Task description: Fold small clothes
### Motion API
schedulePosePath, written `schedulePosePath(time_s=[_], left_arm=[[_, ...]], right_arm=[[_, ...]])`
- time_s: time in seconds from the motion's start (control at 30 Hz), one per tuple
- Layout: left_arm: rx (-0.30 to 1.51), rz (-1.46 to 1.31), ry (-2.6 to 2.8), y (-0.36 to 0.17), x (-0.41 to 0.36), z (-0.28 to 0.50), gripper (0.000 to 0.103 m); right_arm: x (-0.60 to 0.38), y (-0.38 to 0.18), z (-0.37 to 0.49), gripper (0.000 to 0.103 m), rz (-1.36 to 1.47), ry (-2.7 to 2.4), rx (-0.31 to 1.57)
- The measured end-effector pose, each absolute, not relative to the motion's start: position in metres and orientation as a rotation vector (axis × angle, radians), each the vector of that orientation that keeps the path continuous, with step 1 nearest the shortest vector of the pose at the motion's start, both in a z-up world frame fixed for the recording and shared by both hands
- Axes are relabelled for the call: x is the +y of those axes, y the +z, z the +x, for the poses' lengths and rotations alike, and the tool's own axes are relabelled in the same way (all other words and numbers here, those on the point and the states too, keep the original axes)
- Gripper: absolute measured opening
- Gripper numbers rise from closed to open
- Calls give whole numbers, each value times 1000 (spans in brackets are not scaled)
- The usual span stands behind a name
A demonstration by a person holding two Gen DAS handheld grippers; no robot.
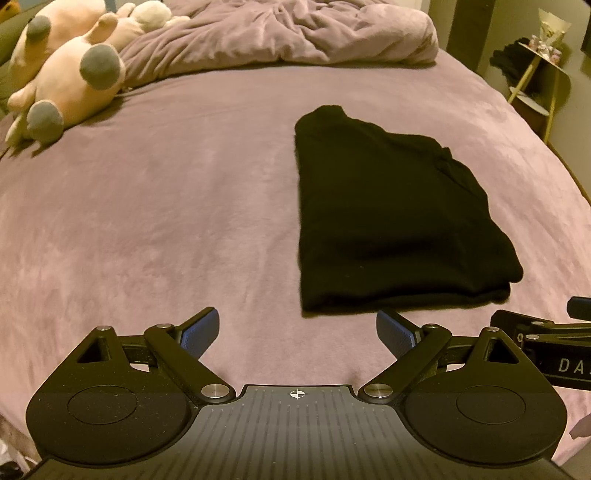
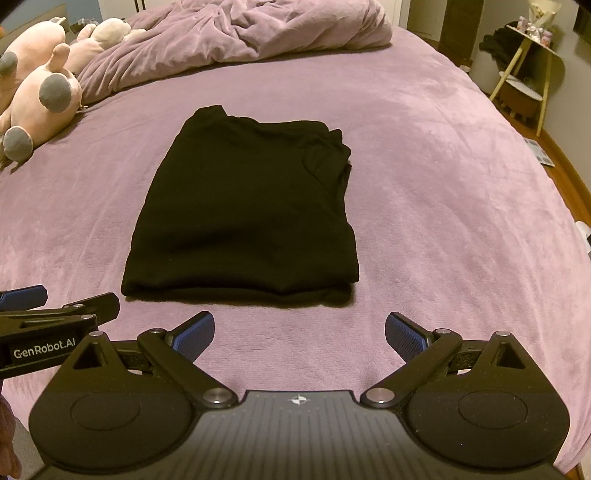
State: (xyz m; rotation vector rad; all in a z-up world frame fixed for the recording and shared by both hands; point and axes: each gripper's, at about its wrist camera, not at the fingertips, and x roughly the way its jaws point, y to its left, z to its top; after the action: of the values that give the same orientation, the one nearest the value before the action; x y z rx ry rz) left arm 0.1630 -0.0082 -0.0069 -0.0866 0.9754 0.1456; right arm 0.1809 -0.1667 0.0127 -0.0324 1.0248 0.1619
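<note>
A black garment (image 1: 391, 218) lies folded into a rough rectangle on the purple bed (image 1: 166, 221); it also shows in the right wrist view (image 2: 247, 206). My left gripper (image 1: 297, 328) is open and empty, just short of the garment's near left corner. My right gripper (image 2: 299, 330) is open and empty, close in front of the garment's near edge. The right gripper's side shows at the right edge of the left wrist view (image 1: 546, 332). The left gripper's side shows at the left of the right wrist view (image 2: 55, 314).
Pink plush toys (image 1: 62, 77) lie at the bed's far left, also in the right wrist view (image 2: 37, 96). A crumpled purple duvet (image 1: 288, 33) lies across the far end. A small side table (image 2: 528, 62) stands off the bed's right side.
</note>
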Motion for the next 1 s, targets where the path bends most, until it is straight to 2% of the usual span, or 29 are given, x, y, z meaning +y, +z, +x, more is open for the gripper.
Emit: schedulePosePath(time_s=[1.0], left_arm=[[966, -83, 148, -5, -9, 166, 96]], right_arm=[[-169, 13, 181, 99, -30, 163, 1020]])
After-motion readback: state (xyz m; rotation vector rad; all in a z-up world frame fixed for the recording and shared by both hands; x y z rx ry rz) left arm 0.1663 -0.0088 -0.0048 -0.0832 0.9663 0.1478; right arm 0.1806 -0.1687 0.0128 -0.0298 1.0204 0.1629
